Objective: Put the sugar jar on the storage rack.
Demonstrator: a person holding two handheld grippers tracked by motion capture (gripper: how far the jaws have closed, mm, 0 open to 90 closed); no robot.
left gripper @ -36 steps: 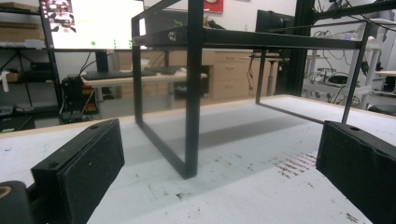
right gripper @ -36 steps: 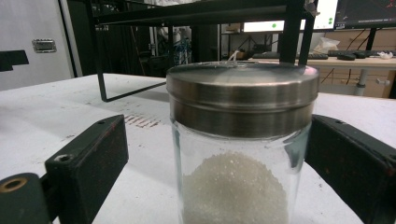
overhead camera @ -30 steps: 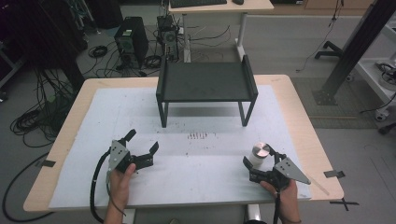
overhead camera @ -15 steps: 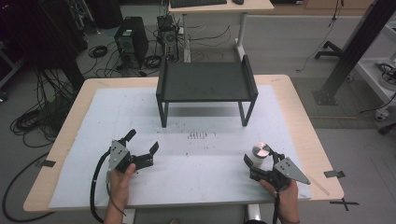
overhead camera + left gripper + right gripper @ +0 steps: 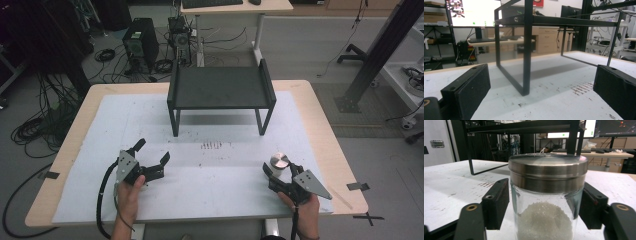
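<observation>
On the left of the high view I have my left gripper (image 5: 150, 154) resting low on the white paper-covered counter (image 5: 220, 190), its jaws spread wide and holding nothing; in the left gripper view the two black foam pads (image 5: 466, 88) stand far apart with bare counter between them, looking toward the near leg of the black metal shelf rack (image 5: 220, 92) that stands at the far middle of the counter. Moving across, there is a small patch of reddish-brown marks (image 5: 212, 146) on the paper between the rack and my hands, well apart from either gripper. At the right sits the thing I am working on, a clear glass jar with a brushed steel lid and white granules inside (image 5: 279, 161), upright on the counter near its right front edge, its long axis vertical. My right gripper (image 5: 280, 172) is the nearer one by far: the jar stands directly ahead of it and right between its jaws. In the right gripper view the jar (image 5: 547, 202) fills the gap, with one jaw at each side of the glass just below the lid; they look close against it, but I cannot tell whether they are pressing or merely alongside. I judge the coming move turns on that centring: the jaws straddle the jar squarely, so a straight squeeze should take it
</observation>
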